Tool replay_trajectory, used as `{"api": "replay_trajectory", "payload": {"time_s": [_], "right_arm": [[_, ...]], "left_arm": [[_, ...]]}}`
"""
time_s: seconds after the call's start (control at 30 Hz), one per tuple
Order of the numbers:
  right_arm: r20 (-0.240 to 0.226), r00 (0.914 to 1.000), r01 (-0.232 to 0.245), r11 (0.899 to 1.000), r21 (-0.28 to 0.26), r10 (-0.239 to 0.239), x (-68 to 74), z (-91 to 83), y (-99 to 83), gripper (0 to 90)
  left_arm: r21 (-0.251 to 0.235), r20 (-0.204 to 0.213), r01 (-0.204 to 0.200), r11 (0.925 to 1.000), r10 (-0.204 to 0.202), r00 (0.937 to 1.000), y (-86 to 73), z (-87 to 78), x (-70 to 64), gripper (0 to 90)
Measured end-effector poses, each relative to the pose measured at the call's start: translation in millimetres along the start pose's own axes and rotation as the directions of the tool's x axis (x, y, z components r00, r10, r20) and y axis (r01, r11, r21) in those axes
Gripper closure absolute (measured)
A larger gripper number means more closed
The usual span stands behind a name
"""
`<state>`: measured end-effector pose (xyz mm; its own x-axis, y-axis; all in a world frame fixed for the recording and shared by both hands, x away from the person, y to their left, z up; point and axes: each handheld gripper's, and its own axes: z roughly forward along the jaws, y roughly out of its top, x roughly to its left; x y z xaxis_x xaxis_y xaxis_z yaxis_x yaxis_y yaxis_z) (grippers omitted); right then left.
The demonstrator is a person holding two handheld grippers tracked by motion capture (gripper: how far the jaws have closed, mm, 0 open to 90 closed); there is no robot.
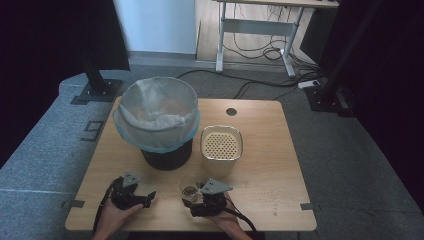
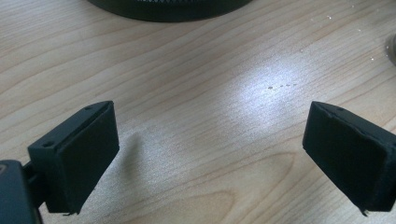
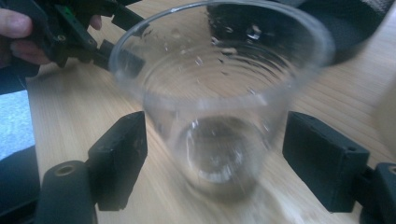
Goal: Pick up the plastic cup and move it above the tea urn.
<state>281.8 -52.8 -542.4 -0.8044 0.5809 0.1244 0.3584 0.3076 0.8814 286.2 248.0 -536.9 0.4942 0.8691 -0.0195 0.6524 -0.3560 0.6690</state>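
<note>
A clear plastic cup (image 1: 189, 189) stands upright on the wooden table (image 1: 260, 150) near its front edge. In the right gripper view the cup (image 3: 219, 93) sits between the jaws of my right gripper (image 3: 215, 149), which is open; the left jaw is almost at the cup wall and the right jaw stands a little off it. The cup holds a few drops and specks at its bottom. My right gripper (image 1: 199, 201) is just in front of the cup. My left gripper (image 1: 149, 198) is open over bare wood (image 2: 210, 149), left of the cup.
A black bin (image 1: 166, 156) lined with a pale blue bag (image 1: 156, 115) stands behind the grippers, its base (image 2: 168, 7) near the left gripper. A cream container with a perforated top (image 1: 221, 145) stands right of it. Small crumbs (image 1: 265, 197) lie at the front right.
</note>
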Motion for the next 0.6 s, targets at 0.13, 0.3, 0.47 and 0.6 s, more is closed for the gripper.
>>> {"api": "replay_trajectory", "payload": {"time_s": [0.13, 0.3, 0.47, 0.6], "right_arm": [[0.004, 0.9998, 0.021, 1.000, -0.014, -0.021, 2.1, 13.9, 6.4, 28.4], [0.022, 0.9991, 0.038, 0.999, -0.019, -0.038, 1.5, 14.9, 8.1, 33.1], [0.033, 0.9990, 0.033, 0.997, -0.073, -0.030, -0.8, -1.2, 12.7, 36.7], [0.031, 0.9992, 0.029, 0.991, -0.134, -0.025, -3.8, -30.4, 27.0, 37.0]], "left_arm": [[0.003, -0.001, 0.001, 1.0000, -0.001, 1.0000, -0.4, 0.1, 0.7, 3.6], [0.013, -0.002, 0.001, 0.9999, -0.001, 1.0000, -0.8, 1.6, 1.6, 3.8], [0.016, 0.001, -0.006, 0.9999, 0.006, 1.0000, -1.1, 1.0, 1.2, 4.2], [0.018, 0.004, -0.013, 0.9997, 0.013, 0.9999, -1.6, 2.2, 1.9, 4.4]]}}
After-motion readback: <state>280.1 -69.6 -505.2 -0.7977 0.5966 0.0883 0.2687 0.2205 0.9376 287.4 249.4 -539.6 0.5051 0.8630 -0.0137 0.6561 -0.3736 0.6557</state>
